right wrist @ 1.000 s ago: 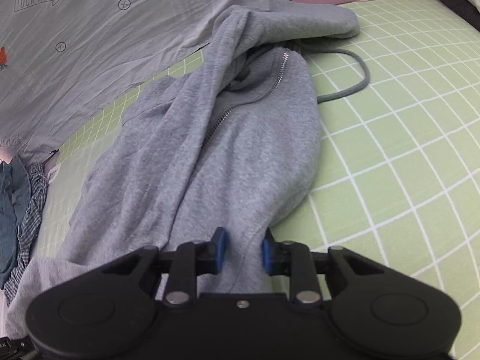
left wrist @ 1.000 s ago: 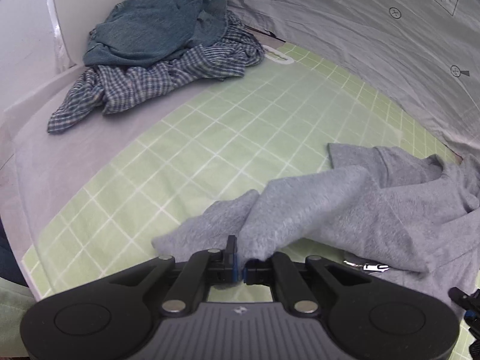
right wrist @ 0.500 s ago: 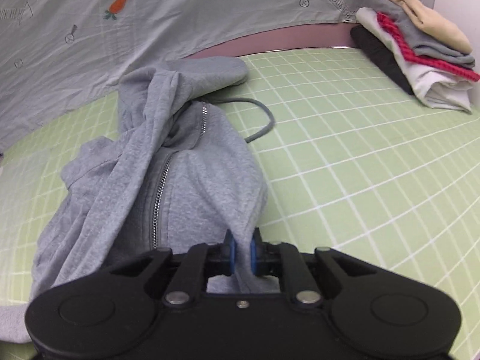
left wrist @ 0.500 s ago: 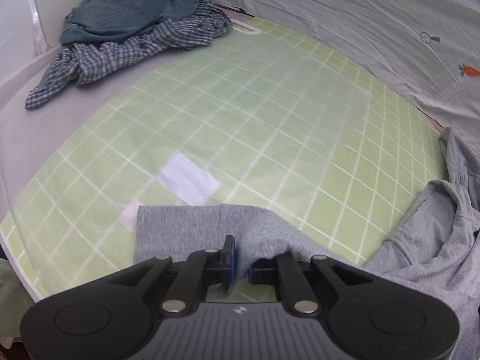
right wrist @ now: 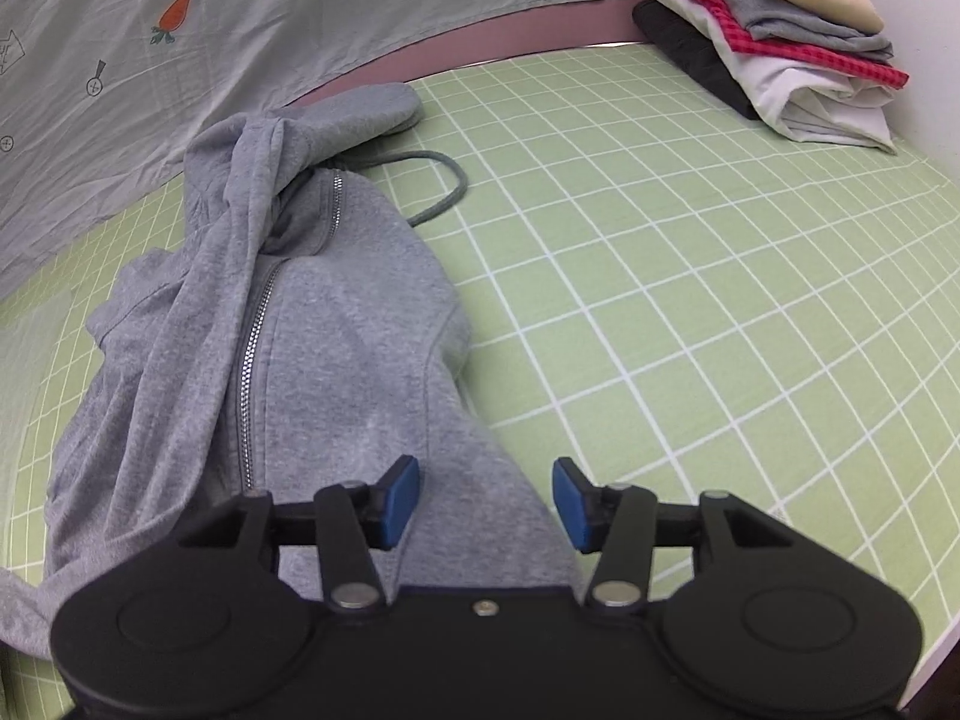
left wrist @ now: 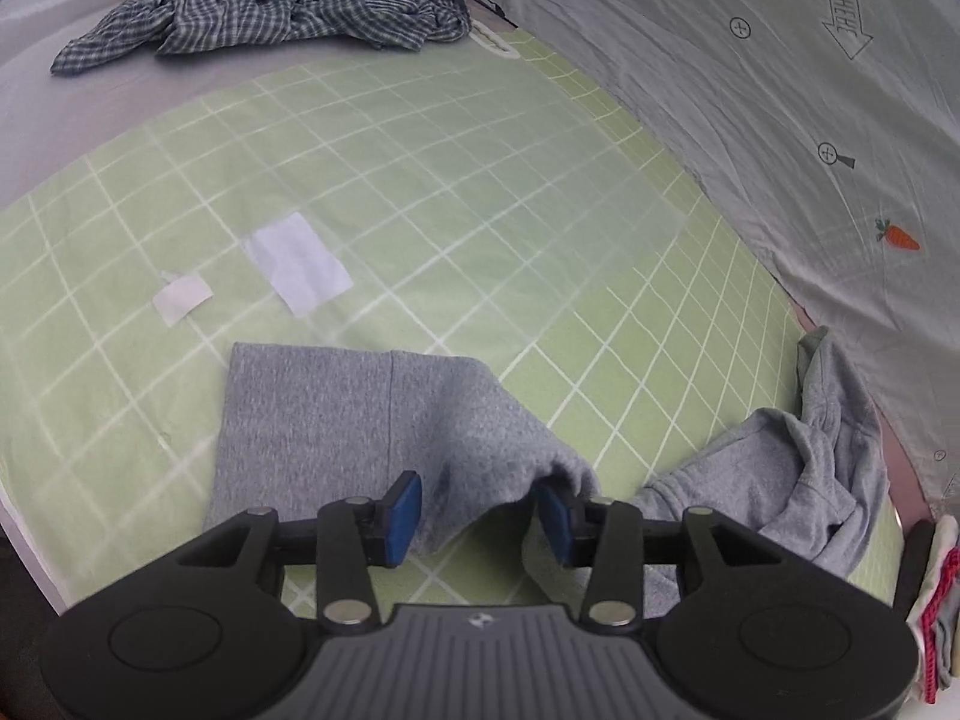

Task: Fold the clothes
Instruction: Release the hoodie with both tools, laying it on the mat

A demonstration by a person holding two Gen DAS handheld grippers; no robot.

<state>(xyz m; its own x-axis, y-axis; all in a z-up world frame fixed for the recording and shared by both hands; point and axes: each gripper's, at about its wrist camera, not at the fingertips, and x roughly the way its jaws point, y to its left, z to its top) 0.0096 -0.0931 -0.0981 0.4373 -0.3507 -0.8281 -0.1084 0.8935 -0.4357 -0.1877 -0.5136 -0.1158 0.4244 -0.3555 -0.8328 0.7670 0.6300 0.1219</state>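
hoodie zipper shows only in right view.

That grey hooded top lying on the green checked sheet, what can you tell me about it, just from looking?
The grey hoodie looks like soft heathered fleece with a metal zipper down its front and a darker drawstring trailing onto the green grid sheet. It lies unfolded and rumpled, hood toward the patterned grey cloth behind. One sleeve end lies flat, stretched out in the left view. Both grippers, left and right, are open over it, pinching nothing.
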